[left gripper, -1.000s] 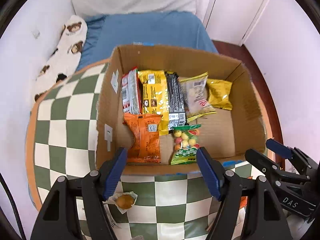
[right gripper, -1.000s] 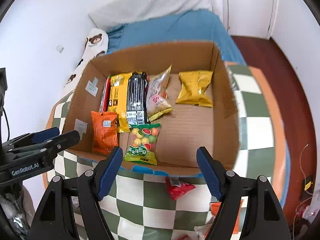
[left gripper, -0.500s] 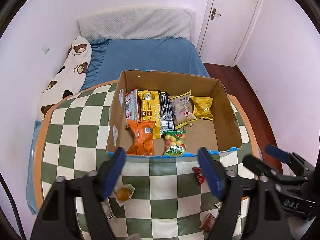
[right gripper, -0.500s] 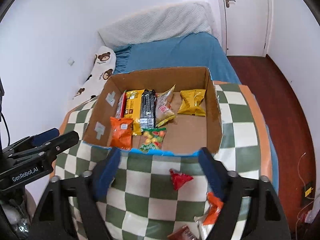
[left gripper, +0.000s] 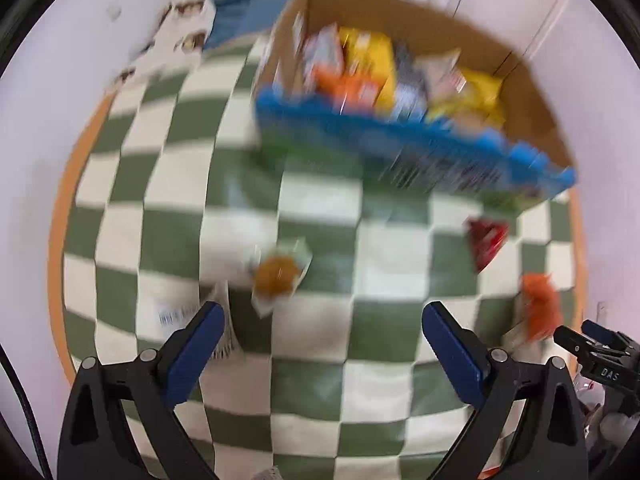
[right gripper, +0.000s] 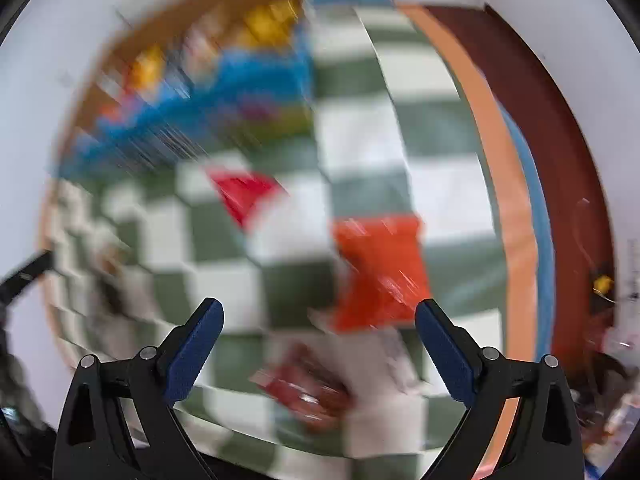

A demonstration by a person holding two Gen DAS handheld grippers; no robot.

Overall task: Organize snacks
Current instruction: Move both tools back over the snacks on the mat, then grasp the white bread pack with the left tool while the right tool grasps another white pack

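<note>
A green and white checked table filled the middle. White walls stood around it, a blue bed up top, dark red floor at right.

Lighting is bright, even and diffuse; shadows are faint and no glare shows. Both views carry strong motion blur: the cardboard box and checkered cloth smear into streaks, more heavily in the right wrist view. Only the gripper fingers render sharp. Fisheye distortion bends edges; corners are black.
</note>
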